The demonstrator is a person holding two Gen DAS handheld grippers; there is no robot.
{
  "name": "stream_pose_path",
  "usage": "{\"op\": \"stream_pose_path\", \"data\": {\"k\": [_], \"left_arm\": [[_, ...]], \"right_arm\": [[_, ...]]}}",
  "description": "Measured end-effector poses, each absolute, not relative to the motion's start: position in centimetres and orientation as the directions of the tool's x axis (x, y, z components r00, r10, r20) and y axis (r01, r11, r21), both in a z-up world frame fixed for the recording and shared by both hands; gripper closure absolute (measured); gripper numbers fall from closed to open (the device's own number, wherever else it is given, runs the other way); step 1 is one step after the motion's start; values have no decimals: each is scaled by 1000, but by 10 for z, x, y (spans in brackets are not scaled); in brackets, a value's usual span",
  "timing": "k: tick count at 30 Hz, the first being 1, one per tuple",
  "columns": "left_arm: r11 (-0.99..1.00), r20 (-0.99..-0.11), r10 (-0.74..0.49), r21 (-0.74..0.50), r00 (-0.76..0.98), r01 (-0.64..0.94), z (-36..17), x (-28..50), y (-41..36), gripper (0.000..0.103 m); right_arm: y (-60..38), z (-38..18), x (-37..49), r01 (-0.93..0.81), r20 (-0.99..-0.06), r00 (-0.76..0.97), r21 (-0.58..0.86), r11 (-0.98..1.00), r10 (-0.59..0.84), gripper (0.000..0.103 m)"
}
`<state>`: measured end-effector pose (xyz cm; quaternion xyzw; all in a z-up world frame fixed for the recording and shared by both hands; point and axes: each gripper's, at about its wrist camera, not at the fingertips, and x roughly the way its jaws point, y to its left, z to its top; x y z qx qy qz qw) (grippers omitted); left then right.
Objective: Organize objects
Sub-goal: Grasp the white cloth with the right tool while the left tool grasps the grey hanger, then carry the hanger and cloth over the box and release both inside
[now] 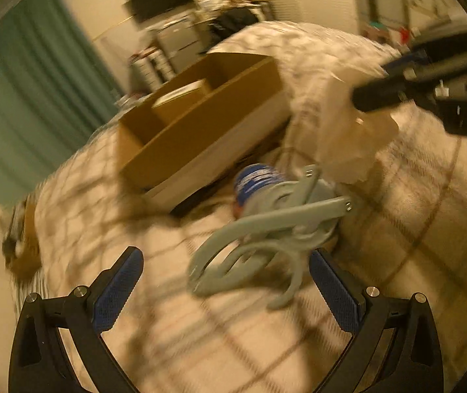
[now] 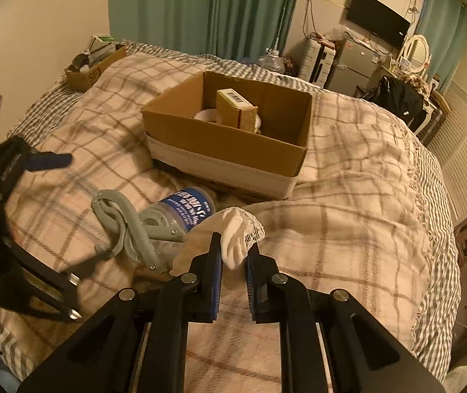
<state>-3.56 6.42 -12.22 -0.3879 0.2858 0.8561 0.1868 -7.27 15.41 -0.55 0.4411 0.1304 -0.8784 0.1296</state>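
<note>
An open cardboard box (image 2: 230, 145) sits on the bed; inside stand a small carton (image 2: 235, 106) and a white roll (image 2: 208, 116). In front of it lie a blue-labelled canister (image 2: 189, 209) and grey plastic hangers (image 2: 128, 226). My right gripper (image 2: 235, 245) is shut on a white cloth (image 2: 236, 234) and holds it above the blanket. In the left wrist view, my left gripper (image 1: 226, 262) is open just above the grey hangers (image 1: 266, 239), with the canister (image 1: 254, 180) and box (image 1: 200, 121) beyond. The right gripper with the cloth (image 1: 351, 124) shows at the upper right.
A checked blanket (image 2: 348, 196) covers the bed. A second cardboard box (image 2: 94, 65) of items sits at the far left corner. Green curtains (image 2: 200, 6), a fridge (image 2: 348, 65) and a wall screen (image 2: 377, 19) stand beyond the bed.
</note>
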Motion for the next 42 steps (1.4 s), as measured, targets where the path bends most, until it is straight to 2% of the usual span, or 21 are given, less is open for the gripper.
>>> {"op": "stream_pose_path", "data": {"k": [5, 9, 12, 20, 28, 42], "left_arm": [[-727, -826, 102, 318, -554, -608, -148, -50, 81, 0], [-729, -876, 115, 247, -469, -639, -162, -60, 81, 1], [-743, -887, 123, 214, -445, -634, -162, -64, 78, 20], [-774, -883, 169, 156, -438, -614, -144, -52, 66, 21], [-846, -888, 188, 70, -419, -529, -136, -45, 43, 21], [-917, -824, 232, -8, -517, -399, -88, -38, 24, 21]], "right_arm": [[162, -10, -76, 332, -813, -570, -97, -938, -118, 91], [168, -17, -79, 327, -819, -560, -83, -941, -122, 91], [171, -21, -81, 323, -823, -554, -74, -943, -126, 91], [180, -17, -77, 302, -811, -571, -65, -951, -126, 91], [200, 3, -72, 228, -775, -630, -122, -966, -51, 91], [196, 20, -51, 250, -752, -654, -108, -962, -86, 91]]}}
